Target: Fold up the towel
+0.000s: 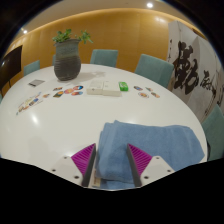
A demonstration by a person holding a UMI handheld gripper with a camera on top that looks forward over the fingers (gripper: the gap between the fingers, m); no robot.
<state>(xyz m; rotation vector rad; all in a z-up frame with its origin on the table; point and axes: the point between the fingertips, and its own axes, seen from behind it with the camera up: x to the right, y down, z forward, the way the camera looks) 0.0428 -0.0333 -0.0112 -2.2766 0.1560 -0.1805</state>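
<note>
towel [150, 142] | blue, folded, bunched | on white table, near edge reaching between tongs [111, 160]

My gripper [112, 165]: two fingers with magenta pads

I see only the front part of the tool. Each of the two fingers [90, 168] has a pale, whitish-grey inner bar, narrow and straight. On each finger sits a magenta pad [83, 156] with a triangle-like shape, wide at the base and pointed at the tip; its surface looks ribbed with fine lines. Below them the body is dark, and I cannot tell any screws, cables or markings there.
</note>
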